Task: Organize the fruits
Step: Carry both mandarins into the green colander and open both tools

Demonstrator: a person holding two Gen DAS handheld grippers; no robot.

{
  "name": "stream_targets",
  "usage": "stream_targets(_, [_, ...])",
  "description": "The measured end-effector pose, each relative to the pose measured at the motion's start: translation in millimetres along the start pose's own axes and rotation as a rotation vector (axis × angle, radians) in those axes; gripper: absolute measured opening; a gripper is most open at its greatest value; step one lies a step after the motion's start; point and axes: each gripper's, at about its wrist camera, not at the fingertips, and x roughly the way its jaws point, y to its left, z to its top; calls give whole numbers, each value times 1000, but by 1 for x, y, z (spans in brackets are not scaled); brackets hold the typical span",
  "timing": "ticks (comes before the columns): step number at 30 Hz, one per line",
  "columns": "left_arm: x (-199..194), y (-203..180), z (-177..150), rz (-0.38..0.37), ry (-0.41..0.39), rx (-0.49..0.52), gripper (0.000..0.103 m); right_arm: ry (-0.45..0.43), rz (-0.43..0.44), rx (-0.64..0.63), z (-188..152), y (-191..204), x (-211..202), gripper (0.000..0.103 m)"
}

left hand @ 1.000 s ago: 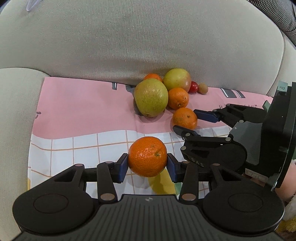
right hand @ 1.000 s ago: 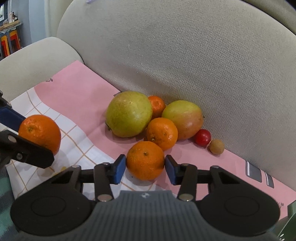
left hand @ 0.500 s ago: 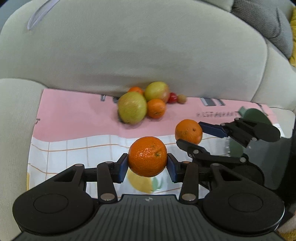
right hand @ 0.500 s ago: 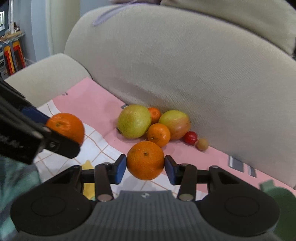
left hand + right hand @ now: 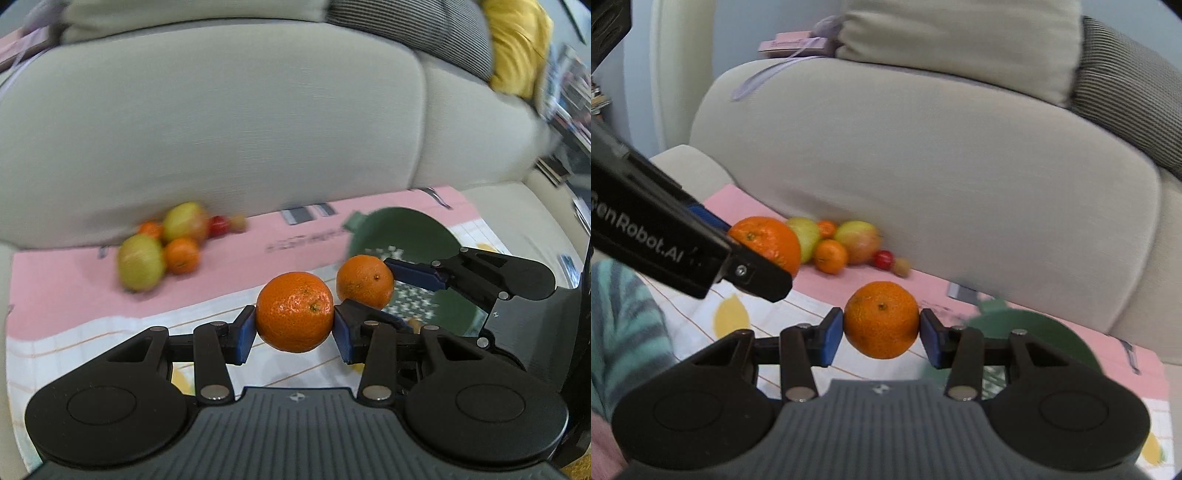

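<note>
Left wrist view: my left gripper (image 5: 294,325) clamped on orange (image 5: 294,312), held above checked part of cloth (image 5: 74,295). Right gripper (image 5: 373,285) just beside, pinching second orange (image 5: 364,281) in front of green bowl (image 5: 402,229). Blurred fruit pile (image 5: 166,243) against sofa back (image 5: 221,129).

Right wrist view: right gripper (image 5: 881,334) clamped on its orange (image 5: 881,319), green bowl (image 5: 1052,328) low right. Left gripper's orange (image 5: 766,242) at left, partly hiding pile (image 5: 842,243).

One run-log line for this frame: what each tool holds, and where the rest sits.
left tool: shut on orange | right tool: shut on second orange | green colander: on cloth | fruit pile: against sofa back
</note>
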Motion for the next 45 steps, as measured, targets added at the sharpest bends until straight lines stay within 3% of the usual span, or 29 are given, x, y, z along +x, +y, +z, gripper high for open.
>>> stream_targets(13, [62,-79,27,-63,101,211,49,110,-148,126,-54,-75,4,43])
stream_targets(28, [154,-98,39,-13,297,282,49,256,-103,40,-73,-104,54,43])
stream_targets(37, [182,-102,36,-22,357,298,49,317,-98,32,-78,-108,72,43])
stream_targets(45, [191,-111,34,-40,361,350,49,345,-95,22,-80,-107,83,44])
